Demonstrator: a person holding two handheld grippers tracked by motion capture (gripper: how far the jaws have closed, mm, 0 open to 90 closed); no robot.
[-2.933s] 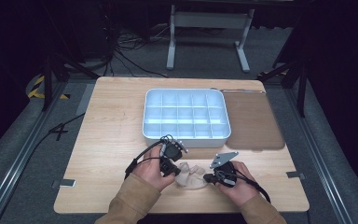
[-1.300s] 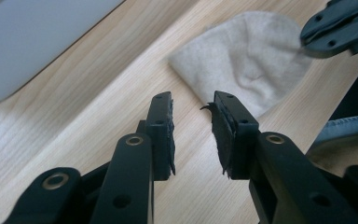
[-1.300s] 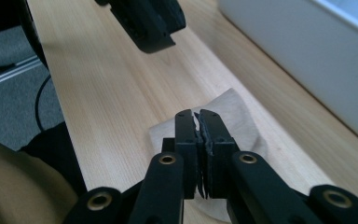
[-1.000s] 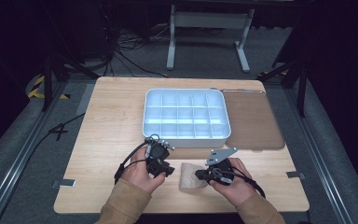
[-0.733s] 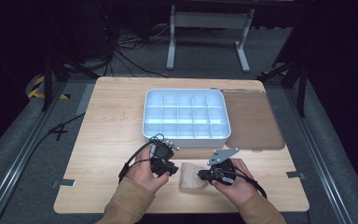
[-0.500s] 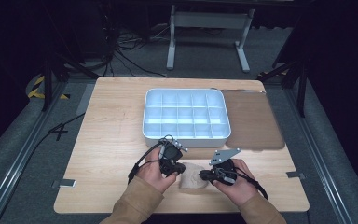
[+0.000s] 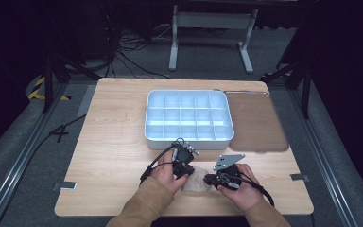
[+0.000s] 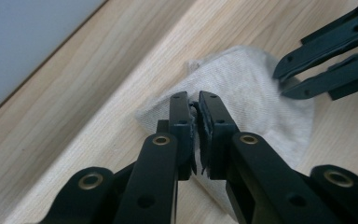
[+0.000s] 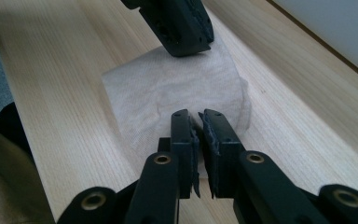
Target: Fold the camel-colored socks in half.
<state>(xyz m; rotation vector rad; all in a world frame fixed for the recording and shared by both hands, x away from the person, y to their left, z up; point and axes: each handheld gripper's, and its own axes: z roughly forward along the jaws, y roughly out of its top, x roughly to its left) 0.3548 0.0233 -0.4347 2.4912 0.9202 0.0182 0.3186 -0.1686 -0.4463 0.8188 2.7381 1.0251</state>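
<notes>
The beige cloth (image 7: 196,182) lies on the wooden surface (image 7: 118,142) near its near edge, between both hands. Left gripper (image 8: 195,103): fingers clamped on a cloth fold. Right gripper (image 9: 196,120): fingers narrow, just been opening, cloth edge between them.

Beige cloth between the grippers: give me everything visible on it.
The cloth is a small beige piece of woven fabric, folded into a soft, rounded, slightly rumpled pad. It lies flat on the wooden table near the front edge, in front of the white compartment tray and apart from it. The left gripper is shut on one edge, pinching a fold. The right gripper sits at the opposite edge, jaws nearly closed over the fabric; whether its pads press on it is unclear.
</notes>
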